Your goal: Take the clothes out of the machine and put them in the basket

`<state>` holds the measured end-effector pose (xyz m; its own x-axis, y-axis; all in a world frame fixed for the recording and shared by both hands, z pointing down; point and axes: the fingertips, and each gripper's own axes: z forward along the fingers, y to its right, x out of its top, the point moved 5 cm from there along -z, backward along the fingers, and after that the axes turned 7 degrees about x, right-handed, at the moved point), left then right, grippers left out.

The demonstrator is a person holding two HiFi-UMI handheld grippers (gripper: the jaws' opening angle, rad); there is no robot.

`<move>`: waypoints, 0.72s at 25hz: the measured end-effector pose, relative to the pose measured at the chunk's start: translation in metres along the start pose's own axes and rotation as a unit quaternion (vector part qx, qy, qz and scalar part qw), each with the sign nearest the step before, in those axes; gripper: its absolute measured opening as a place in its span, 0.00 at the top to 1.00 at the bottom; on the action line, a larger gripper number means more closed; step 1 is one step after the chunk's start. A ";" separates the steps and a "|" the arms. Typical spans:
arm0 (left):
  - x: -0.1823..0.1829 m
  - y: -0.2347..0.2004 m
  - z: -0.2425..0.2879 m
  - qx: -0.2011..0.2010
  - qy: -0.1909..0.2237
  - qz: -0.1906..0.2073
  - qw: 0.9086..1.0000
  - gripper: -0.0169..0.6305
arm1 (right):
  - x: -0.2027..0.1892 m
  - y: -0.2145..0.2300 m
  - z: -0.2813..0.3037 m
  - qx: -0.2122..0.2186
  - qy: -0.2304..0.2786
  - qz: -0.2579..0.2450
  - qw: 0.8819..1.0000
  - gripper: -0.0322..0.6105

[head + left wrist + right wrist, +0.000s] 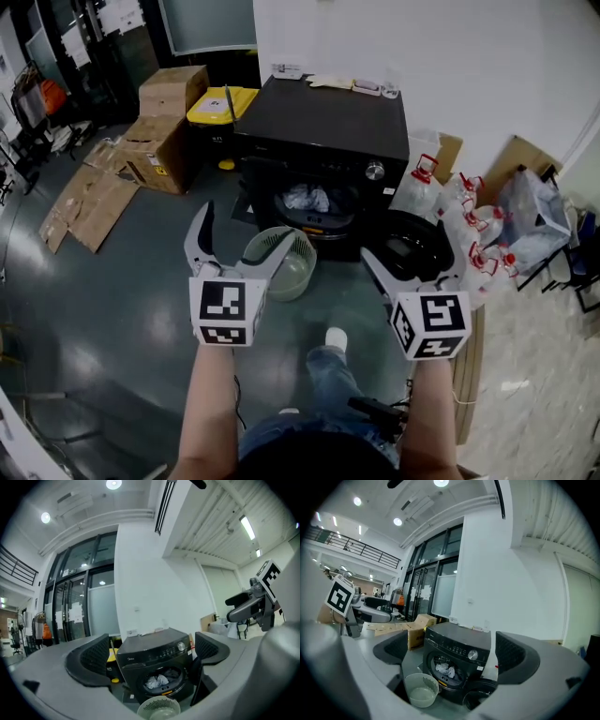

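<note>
Pale, crumpled clothes [307, 198] heaped in the drum of the black machine [323, 122], round door [422, 234] swung open low on the right. Just in front of the opening, down on the floor, the light-green basket [281, 261], nothing plainly in it. Held well back from all that, left gripper [251, 230] and right gripper [412, 258], both spread wide, nothing between the jaws. Not a garment out yet, so a reach to come: best to go in level through the opening, clear of the door, sink one gripper deep into the heap rather than pinching a loose edge, close fully, then draw straight out and release over the basket's middle. Worth watching for trailing cloth catching on the drum lip. Underfoot, smooth dark-grey floor [141, 281], slightly glossy. Off to the left, cardboard boxes [159, 141] and a yellow-lidded bin [220, 105]; to the right, red-capped water bottles [469, 216] below a white wall [422, 47].
</note>
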<state>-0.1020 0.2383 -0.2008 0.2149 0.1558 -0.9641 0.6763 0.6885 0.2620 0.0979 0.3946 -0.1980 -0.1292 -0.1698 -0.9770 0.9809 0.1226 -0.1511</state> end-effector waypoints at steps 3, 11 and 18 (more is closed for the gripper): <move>-0.001 0.004 0.039 0.011 -0.013 0.004 1.000 0.10 | -0.004 0.027 0.037 0.018 -0.001 0.004 1.000 0.07; -0.008 0.013 0.142 0.044 -0.039 -0.006 0.998 0.10 | -0.020 0.091 0.130 0.058 -0.022 0.012 0.998 0.07; -0.040 0.013 0.189 0.068 -0.075 -0.026 0.995 0.10 | -0.045 0.113 0.185 0.090 -0.051 0.023 0.994 0.07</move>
<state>0.0319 0.1073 -0.1511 0.2726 0.0076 -0.9621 0.7760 0.5894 0.2246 0.2413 0.2355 -0.1430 -0.0770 -0.2666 -0.9607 0.9968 -0.0429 -0.0679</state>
